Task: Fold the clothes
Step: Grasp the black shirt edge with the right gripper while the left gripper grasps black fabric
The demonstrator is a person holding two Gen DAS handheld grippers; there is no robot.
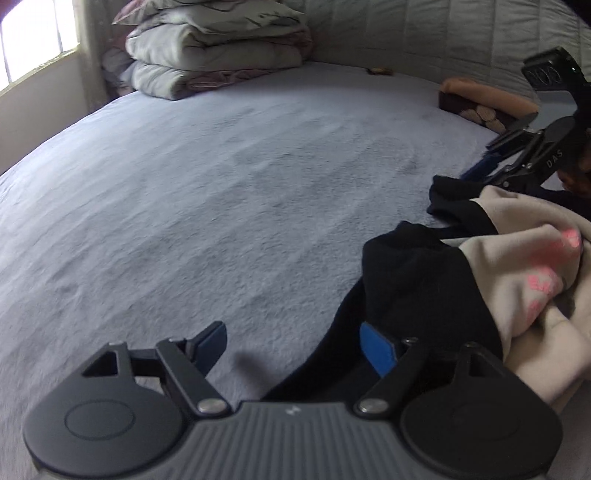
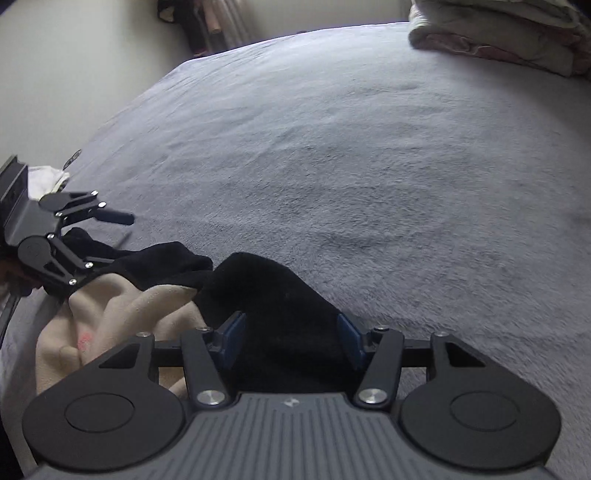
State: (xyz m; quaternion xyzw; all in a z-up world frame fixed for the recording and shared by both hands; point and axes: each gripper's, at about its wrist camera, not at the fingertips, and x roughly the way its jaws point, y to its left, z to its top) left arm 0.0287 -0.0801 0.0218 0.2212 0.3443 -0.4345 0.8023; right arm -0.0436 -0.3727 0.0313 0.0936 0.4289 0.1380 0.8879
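Observation:
A crumpled garment lies on the bed, beige (image 1: 524,266) with a pink print and black parts (image 1: 417,273). My left gripper (image 1: 295,347) is open just left of the heap. Its right blue pad (image 1: 376,350) rests against the black cloth, and bare blanket lies under most of the gap. My right gripper (image 2: 291,338) is open, and a fold of the black cloth (image 2: 273,295) lies between its fingers. The beige part (image 2: 122,317) sits to its left. Each view shows the other gripper over the heap: the right one (image 1: 480,170), the left one (image 2: 114,240).
A grey fuzzy blanket (image 1: 221,184) covers the bed. Folded duvets and pillows (image 1: 218,48) are stacked at the far corner by a window (image 1: 33,37). An orange and brown cushion (image 1: 480,99) lies by the quilted headboard (image 1: 406,33). A white cloth (image 2: 44,177) sits at the bed's edge.

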